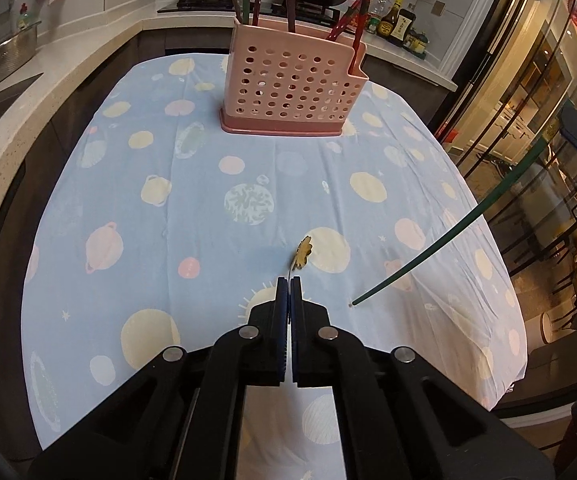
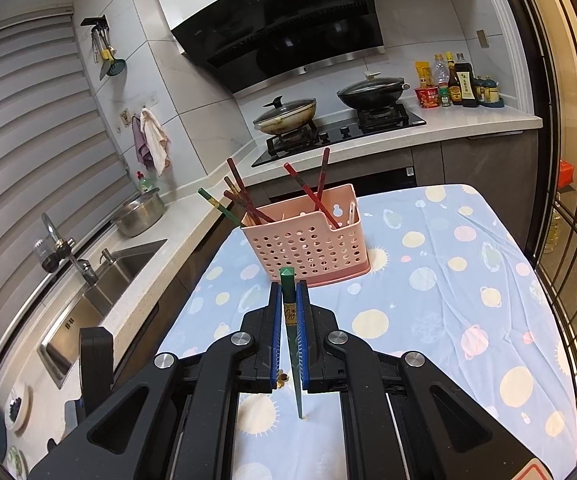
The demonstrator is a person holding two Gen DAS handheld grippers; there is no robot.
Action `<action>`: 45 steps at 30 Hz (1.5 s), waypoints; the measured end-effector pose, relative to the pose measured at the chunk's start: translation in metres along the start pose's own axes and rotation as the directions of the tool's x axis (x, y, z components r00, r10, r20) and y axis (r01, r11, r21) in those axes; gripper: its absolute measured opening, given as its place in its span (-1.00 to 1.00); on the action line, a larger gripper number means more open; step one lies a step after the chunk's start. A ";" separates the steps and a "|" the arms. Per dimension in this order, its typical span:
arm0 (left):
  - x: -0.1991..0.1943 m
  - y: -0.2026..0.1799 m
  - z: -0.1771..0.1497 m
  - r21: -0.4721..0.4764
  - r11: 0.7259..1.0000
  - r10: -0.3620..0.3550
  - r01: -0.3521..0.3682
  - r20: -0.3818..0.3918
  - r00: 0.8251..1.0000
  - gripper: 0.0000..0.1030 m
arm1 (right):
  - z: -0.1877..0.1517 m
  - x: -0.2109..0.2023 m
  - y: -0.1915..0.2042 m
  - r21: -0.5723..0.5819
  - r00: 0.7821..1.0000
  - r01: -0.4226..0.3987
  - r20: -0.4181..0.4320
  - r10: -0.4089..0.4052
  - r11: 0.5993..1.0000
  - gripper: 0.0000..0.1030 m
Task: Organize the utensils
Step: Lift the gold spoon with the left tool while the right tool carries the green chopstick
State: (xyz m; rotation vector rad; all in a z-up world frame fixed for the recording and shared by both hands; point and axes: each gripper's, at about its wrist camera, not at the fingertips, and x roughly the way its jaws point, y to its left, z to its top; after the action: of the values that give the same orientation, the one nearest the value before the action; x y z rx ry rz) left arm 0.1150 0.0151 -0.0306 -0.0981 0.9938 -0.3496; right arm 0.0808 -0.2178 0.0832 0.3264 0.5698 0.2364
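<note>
L gripper (image 1: 289, 280) clamps a small gold flower-end pick (image 1: 303, 254) over the tablecloth (image 1: 168, 200). R gripper (image 2: 290, 292) grips a green chopstick (image 2: 291, 320), tip down; pink holder (image 2: 308, 240) at far side.

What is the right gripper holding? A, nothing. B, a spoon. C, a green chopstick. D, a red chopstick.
C: the right gripper is shut on a green chopstick, whose tip rests on the tablecloth.
</note>
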 end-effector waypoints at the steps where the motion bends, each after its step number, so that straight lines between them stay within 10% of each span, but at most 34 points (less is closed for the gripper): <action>1: -0.001 0.000 0.002 0.000 1.000 -0.003 0.003 -0.006 1.000 -0.99 | 0.000 0.001 0.000 -0.001 1.000 -0.001 0.001 0.001 1.000 -0.87; 13: -0.015 -0.034 0.013 0.221 0.975 0.023 -0.005 -0.077 0.997 -0.99 | 0.033 0.004 0.011 -0.048 0.995 -0.001 0.101 0.006 0.999 -0.87; 37: -0.046 -0.041 0.065 0.155 0.987 -0.041 0.033 0.050 0.998 -0.99 | -0.007 0.013 0.024 -0.042 0.997 -0.069 -0.030 0.068 0.997 -0.87; 45: -0.042 -0.044 0.079 0.201 0.979 0.003 -0.015 0.056 0.998 -0.98 | 0.039 0.020 0.021 -0.059 0.996 -0.065 0.050 0.068 0.996 -0.87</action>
State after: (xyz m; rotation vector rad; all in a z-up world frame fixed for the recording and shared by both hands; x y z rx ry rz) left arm 0.1497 -0.0181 0.0571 0.0801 0.8989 -0.4352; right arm 0.1160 -0.2014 0.1118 0.2951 0.5004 0.3074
